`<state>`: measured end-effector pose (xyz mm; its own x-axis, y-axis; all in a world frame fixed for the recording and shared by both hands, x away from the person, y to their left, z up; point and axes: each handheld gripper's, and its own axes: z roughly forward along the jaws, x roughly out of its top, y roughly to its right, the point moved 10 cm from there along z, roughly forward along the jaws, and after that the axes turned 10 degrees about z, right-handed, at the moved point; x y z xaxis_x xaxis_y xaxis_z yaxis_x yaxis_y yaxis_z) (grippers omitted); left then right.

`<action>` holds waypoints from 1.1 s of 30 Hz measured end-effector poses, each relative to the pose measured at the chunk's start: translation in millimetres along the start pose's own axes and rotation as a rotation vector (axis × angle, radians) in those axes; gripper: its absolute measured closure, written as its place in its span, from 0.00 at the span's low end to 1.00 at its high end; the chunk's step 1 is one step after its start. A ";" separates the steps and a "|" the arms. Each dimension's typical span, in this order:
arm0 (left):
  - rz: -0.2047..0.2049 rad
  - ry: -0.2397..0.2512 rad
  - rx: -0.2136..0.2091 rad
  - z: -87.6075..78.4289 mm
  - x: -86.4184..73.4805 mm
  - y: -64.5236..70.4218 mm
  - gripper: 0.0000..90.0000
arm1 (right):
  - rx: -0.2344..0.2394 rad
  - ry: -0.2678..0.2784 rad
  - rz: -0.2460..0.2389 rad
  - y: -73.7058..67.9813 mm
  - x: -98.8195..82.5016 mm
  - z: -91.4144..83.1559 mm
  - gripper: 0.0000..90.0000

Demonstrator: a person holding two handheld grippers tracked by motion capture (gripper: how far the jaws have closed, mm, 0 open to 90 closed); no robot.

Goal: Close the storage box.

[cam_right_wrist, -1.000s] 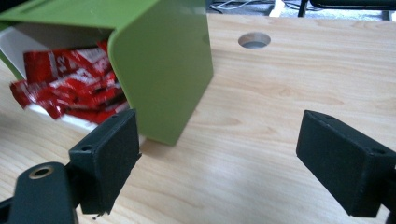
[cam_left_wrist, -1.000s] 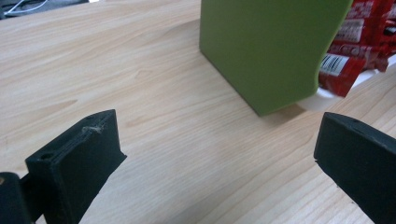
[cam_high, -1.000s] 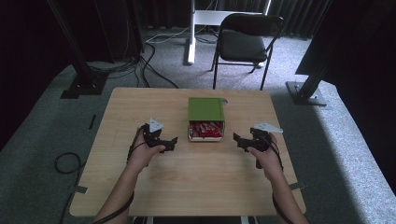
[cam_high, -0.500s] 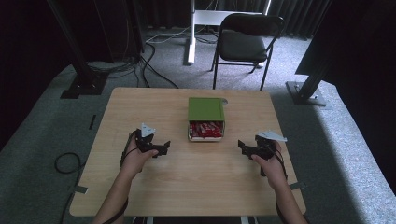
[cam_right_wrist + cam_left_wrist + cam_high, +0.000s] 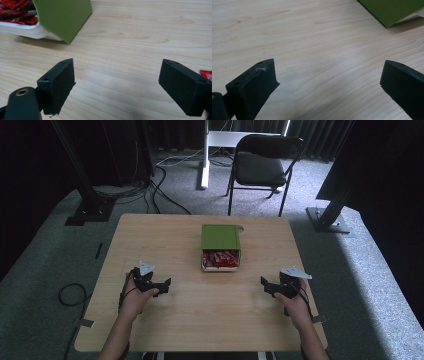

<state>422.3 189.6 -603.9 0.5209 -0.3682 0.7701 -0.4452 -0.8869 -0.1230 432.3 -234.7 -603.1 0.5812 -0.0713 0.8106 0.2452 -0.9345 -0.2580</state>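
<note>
A green box (image 5: 220, 237) lies at the table's middle, and a white tray (image 5: 205, 265) slid out of its near end holds red packets (image 5: 220, 259). My left gripper (image 5: 163, 286) sits open on the near left of the table, jaws pointing right. In the left gripper view its jaws (image 5: 328, 72) stand wide apart over bare wood, with a corner of the green box (image 5: 397, 10) at top right. My right gripper (image 5: 265, 285) is open at the near right, pointing left. The right gripper view shows its empty jaws (image 5: 117, 72), the box (image 5: 65, 15), the tray (image 5: 25, 28) and the packets (image 5: 15, 10).
A wooden table (image 5: 165, 235) stands on grey carpet. A loose red packet (image 5: 206, 74) lies by the right jaw in the right gripper view. A black folding chair (image 5: 262, 167) stands beyond the far edge, with stand bases and cables on the floor to the left.
Both grippers have drawn back from the box toward the near edge of the table and slightly outward. Both stay open. The box and tray have not moved.
</note>
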 end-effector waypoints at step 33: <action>-0.134 -0.069 0.152 -45.1 -78.5 -45.5 0.02 | -0.056 -0.052 0.002 16.8 -37.8 -8.2 0.14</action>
<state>368.9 271.5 -630.5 0.6185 -0.2579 0.7422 -0.2563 -0.9591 -0.1197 408.1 -250.6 -633.8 0.6218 -0.0560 0.7811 0.2015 -0.9524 -0.2287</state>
